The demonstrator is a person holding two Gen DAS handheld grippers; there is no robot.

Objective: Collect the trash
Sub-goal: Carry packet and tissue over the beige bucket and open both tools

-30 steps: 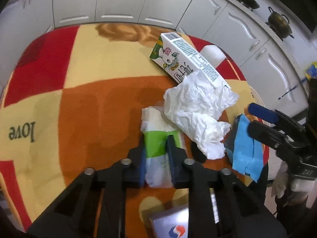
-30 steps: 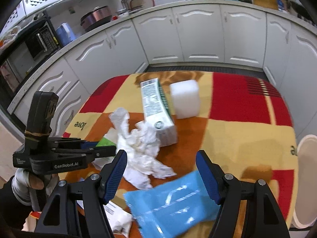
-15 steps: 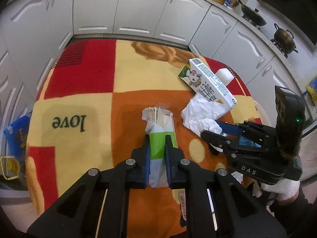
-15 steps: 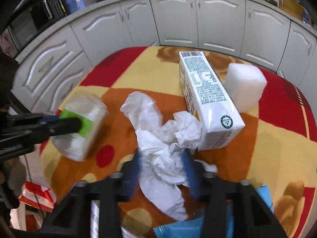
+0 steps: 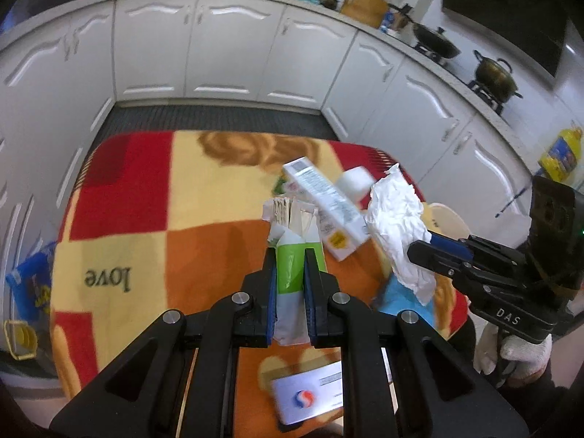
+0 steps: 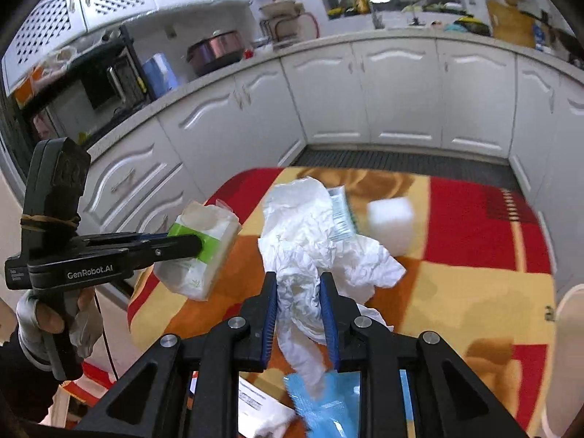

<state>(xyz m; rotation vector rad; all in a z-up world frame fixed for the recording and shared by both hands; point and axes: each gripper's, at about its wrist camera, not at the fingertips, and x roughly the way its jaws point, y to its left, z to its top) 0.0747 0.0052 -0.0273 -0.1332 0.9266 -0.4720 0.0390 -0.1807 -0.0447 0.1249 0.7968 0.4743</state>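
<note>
My left gripper [image 5: 290, 255] is shut on a green and white tissue pack [image 5: 292, 252], held up above the blanket-covered table [image 5: 204, 248]. From the right wrist the same tissue pack [image 6: 202, 244] hangs in the left gripper [image 6: 193, 246] at the left. A crumpled white paper [image 6: 306, 252] is pinched in my right gripper [image 6: 297, 284], lifted off the table. The left wrist view has that crumpled paper [image 5: 399, 226] hanging from the right gripper [image 5: 419, 248]. A white milk carton [image 5: 328, 208] lies on the table behind.
A white foam block [image 6: 390, 222] sits beside the carton. A blue wrapper [image 6: 325, 398] and a printed white packet [image 5: 310, 394] lie near the table's front edge. White cabinets [image 5: 226, 54] ring the room. A white bin rim [image 6: 569, 314] shows at the right.
Both grippers have risen from the table. The right gripper moved from the blue wrapper onto the crumpled paper, shut on it and lifted it. The left kept its grip on the tissue pack.
</note>
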